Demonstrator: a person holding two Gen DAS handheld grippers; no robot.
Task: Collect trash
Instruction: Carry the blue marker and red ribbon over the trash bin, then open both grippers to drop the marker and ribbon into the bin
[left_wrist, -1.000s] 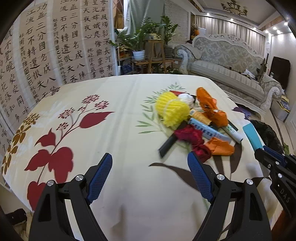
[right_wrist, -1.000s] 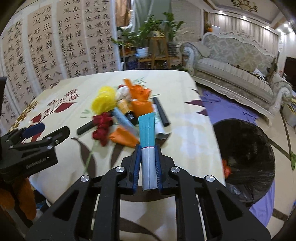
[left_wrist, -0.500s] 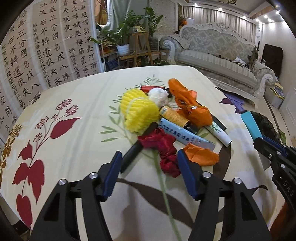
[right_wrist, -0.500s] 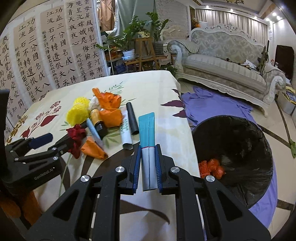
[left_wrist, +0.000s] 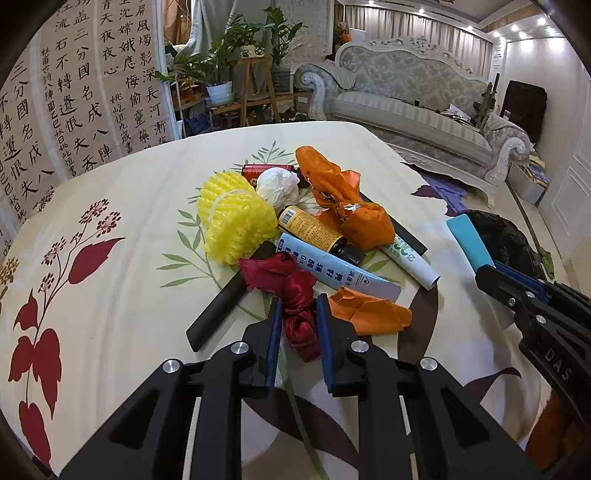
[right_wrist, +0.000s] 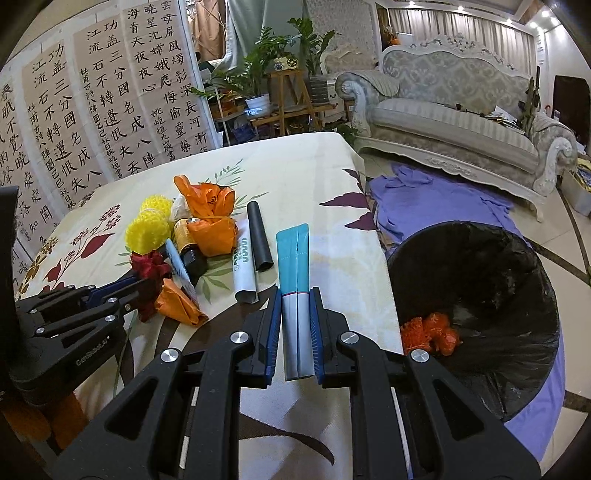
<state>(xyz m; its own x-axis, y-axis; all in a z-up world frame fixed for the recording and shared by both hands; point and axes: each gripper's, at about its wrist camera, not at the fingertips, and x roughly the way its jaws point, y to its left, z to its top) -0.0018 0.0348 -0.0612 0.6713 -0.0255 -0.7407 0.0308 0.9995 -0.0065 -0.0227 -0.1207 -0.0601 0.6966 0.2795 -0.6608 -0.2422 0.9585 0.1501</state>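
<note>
A heap of trash lies on the floral tablecloth (left_wrist: 122, 332): a yellow foam net (left_wrist: 232, 218), orange bags (left_wrist: 351, 206), a brown bottle (left_wrist: 310, 229), tubes and a black stick (left_wrist: 229, 295). My left gripper (left_wrist: 297, 314) is shut on a dark red ribbon (left_wrist: 295, 295) at the near edge of the heap; it also shows in the right wrist view (right_wrist: 149, 269). My right gripper (right_wrist: 294, 310) is shut on a teal and white tube (right_wrist: 294, 266), held over the table's right edge beside the black trash bin (right_wrist: 480, 295). The tube also shows in the left wrist view (left_wrist: 467, 240).
The bin holds orange netting (right_wrist: 430, 332) and stands on the floor beside a purple cloth (right_wrist: 436, 195). A grey sofa (right_wrist: 461, 122) is behind it. A calligraphy screen (left_wrist: 74, 103) and potted plants (left_wrist: 229, 66) stand behind the table.
My left gripper moved forward to the heap and closed on the red ribbon. My right gripper carried the teal tube to the right, toward the bin.
</note>
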